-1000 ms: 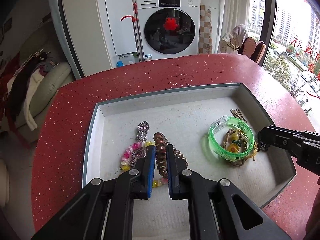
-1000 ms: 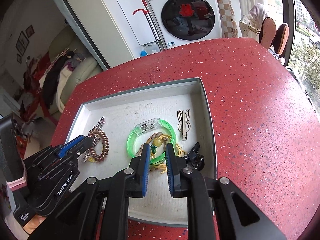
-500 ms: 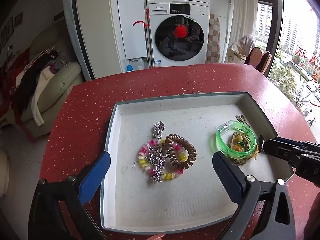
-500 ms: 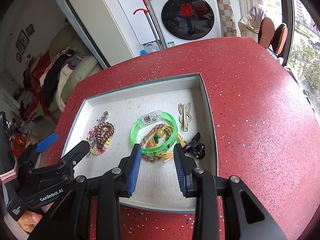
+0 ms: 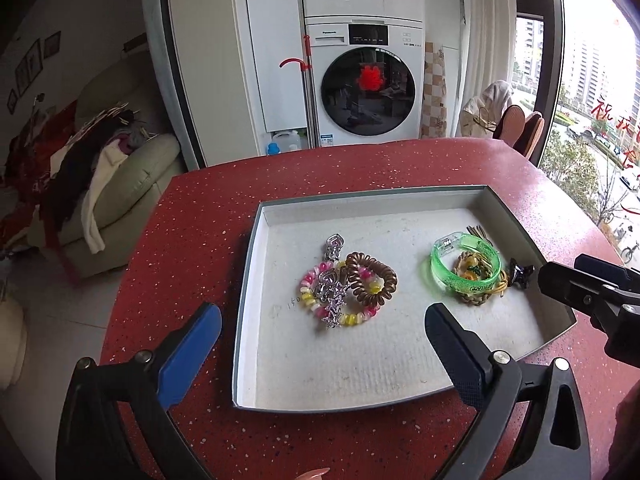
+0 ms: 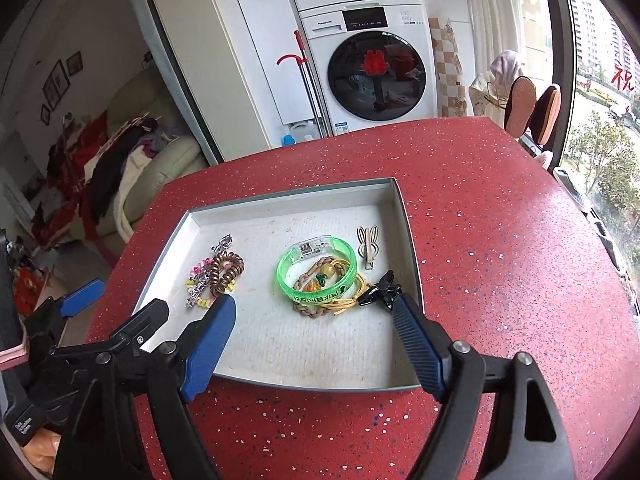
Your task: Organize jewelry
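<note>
A shallow grey tray sits on the red table. On its left lie a brown coil hair tie, a pink-yellow bead bracelet and a silver chain. On its right lie a green bangle around a braided cord, a black clip and a wooden rabbit clip. My left gripper is open and empty, above the tray's near edge. My right gripper is open and empty, near the tray's front.
The red table curves away at the left and far sides. A washing machine stands beyond it, a sofa with clothes to the left, chairs and a window to the right.
My left gripper let go of the coil hair tie, opened wide and drew back and up. My right gripper also opened wide and drew back from the green bangle.
</note>
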{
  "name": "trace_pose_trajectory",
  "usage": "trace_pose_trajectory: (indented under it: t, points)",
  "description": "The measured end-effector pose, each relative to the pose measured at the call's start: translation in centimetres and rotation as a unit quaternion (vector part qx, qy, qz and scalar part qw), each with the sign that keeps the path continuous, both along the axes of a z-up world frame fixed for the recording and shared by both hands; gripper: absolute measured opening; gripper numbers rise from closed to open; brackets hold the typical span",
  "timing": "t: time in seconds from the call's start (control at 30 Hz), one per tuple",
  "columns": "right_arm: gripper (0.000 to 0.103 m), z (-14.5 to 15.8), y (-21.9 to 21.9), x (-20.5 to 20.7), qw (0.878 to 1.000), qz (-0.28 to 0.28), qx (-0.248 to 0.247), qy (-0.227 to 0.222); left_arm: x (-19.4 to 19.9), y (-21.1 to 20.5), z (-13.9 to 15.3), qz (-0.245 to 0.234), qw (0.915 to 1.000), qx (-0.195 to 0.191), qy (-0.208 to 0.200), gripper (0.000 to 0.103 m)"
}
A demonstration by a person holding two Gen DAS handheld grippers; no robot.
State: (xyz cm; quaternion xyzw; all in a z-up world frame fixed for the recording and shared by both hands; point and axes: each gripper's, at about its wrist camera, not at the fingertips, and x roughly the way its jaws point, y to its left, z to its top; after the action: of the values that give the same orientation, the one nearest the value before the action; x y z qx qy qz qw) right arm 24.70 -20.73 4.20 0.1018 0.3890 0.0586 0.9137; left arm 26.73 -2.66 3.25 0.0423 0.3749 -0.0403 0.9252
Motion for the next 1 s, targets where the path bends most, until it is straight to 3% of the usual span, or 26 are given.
trace_pose_trajectory:
  t: [0.33, 0.6, 1.0]
  points:
    - [0.084, 0.1, 1.2, -3.8, 0.998, -0.022, -0.031, -0.047, -3.7, 1.1, 0.5, 0.02, 0.9993, -0.011, -0.029, 0.103]
    - [0.084, 0.1, 1.7, -6.1, 0.996, -0.031, -0.058, -0.066, -5.5, 2.0, 0.1, 0.037, 0.9984, -0.031, -0.03, 0.103]
    - [0.084, 0.5, 2.6, -7.9, 0.991, -0.034, -0.102, -0.084, -7.5, 2.3, -0.1, 0.048, 0.9975, -0.031, -0.041, 0.103]
